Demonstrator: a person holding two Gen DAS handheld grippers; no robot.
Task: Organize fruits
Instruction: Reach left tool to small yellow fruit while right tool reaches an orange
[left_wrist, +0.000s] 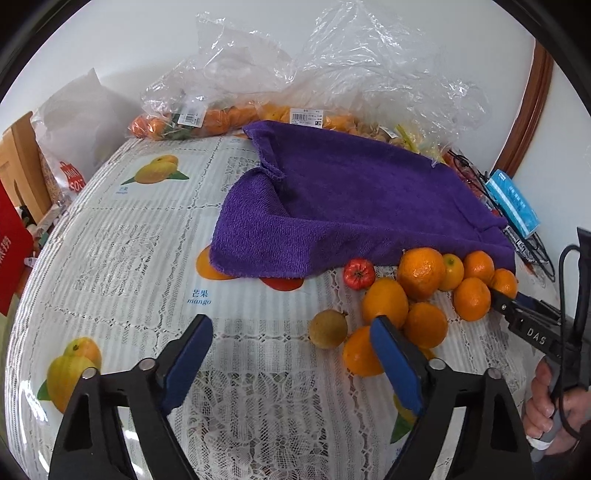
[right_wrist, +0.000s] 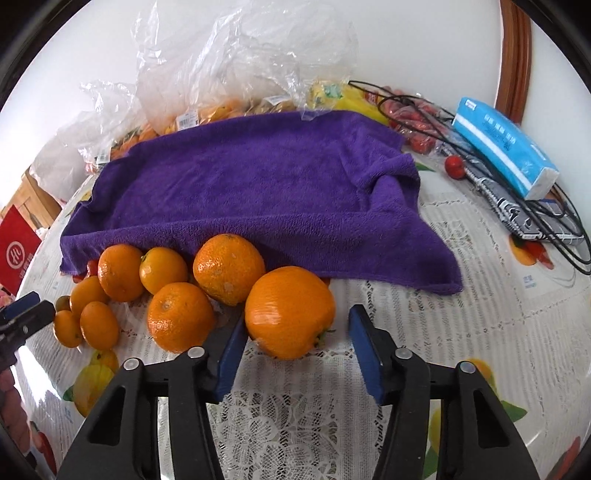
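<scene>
A pile of several oranges (left_wrist: 421, 273) lies on the lace tablecloth at the front edge of a purple towel (left_wrist: 347, 199). A small red fruit (left_wrist: 359, 272) and a brownish round fruit (left_wrist: 328, 328) sit beside the pile. My left gripper (left_wrist: 291, 354) is open and empty, its right finger just in front of one orange. My right gripper (right_wrist: 295, 347) is open, with a large orange (right_wrist: 290, 312) between its fingertips; the jaws are not closed on it. The right gripper also shows in the left wrist view (left_wrist: 524, 310), at the pile's right side.
Clear plastic bags of fruit (left_wrist: 229, 114) lie behind the towel against the wall. A blue tissue pack (right_wrist: 506, 147), black cables (right_wrist: 546, 218) and a small red fruit (right_wrist: 455, 167) lie at the right. A red box (right_wrist: 18, 251) stands at the left edge.
</scene>
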